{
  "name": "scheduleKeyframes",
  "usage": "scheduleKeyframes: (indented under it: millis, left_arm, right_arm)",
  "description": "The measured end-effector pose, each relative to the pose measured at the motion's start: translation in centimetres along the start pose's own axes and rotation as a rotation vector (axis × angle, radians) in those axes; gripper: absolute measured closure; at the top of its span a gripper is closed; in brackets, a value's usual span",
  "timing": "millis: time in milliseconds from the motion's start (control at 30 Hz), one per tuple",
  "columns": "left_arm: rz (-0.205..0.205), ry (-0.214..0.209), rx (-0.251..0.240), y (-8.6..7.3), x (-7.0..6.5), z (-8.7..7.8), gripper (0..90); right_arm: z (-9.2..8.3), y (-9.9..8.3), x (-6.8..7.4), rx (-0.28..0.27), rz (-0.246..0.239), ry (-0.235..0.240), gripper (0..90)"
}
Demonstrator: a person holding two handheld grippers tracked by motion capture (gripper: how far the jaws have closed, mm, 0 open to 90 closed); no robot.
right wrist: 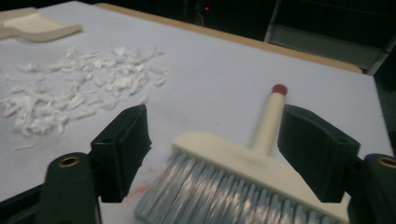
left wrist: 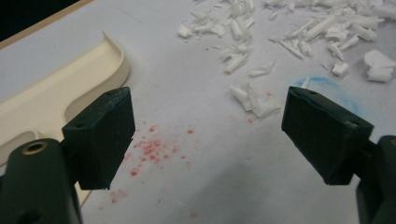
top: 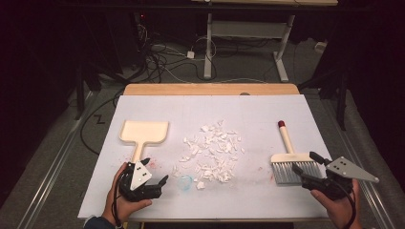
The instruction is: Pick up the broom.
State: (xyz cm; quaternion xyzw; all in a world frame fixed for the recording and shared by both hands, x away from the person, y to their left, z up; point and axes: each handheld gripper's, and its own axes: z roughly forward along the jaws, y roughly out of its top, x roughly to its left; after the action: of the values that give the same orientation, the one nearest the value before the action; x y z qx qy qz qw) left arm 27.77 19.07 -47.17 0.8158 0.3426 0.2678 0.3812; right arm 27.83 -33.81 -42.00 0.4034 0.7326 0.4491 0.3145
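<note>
A cream dustpan (top: 143,132) lies at the left of the white mat, its handle pointing toward me. My left gripper (top: 155,170) is open just right of that handle's end, holding nothing. From the left gripper view (left wrist: 205,121) the dustpan (left wrist: 56,93) is to the left, and white scraps (left wrist: 289,32) lie ahead. The scrap pile (top: 212,152) covers the mat's middle. A brush (top: 288,160) with grey bristles and a red-tipped handle lies at the right. My right gripper (top: 304,162) is open, its jaws either side of the brush head (right wrist: 233,158) without touching it.
Red specks (left wrist: 149,147) and a faint blue ring (left wrist: 327,84) mark the mat (top: 210,109) near the left gripper. The mat's near edge is close under both hands. A wooden table edge (top: 210,89) runs along the far side, with cables on the floor beyond.
</note>
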Motion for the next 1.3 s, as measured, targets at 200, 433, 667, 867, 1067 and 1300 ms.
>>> scheduleKeyframes:
  millis: [200,433,667,867,1067,1300]
  left_arm:
    - [0.054,-0.019,0.018,0.3,-0.7,0.6,16.5]
    - [0.058,-0.028,0.018,0.2,-0.6,0.7,16.6]
    - [0.054,-0.047,0.031,0.2,-1.0,0.7,16.5]
    - [0.076,-0.062,0.042,0.3,-1.2,0.9,16.6]
    - [0.092,-0.073,0.036,0.5,-1.3,1.1,16.5]
    - [0.125,-0.086,0.056,0.2,-1.6,1.0,17.1]
  right_arm:
    - [0.2,-0.4,1.0,0.028,-0.072,-0.038,24.0]
    - [0.0,-0.1,1.2,0.02,-0.096,-0.069,22.7]
    - [1.7,1.2,-0.5,0.047,-0.045,-0.095,23.4]
    - [5.5,2.8,-3.5,0.184,0.036,-0.128,30.8]
    - [10.7,3.0,-5.0,0.425,0.115,-0.118,36.9]
    - [13.6,1.5,-5.5,0.568,0.134,-0.086,64.2]
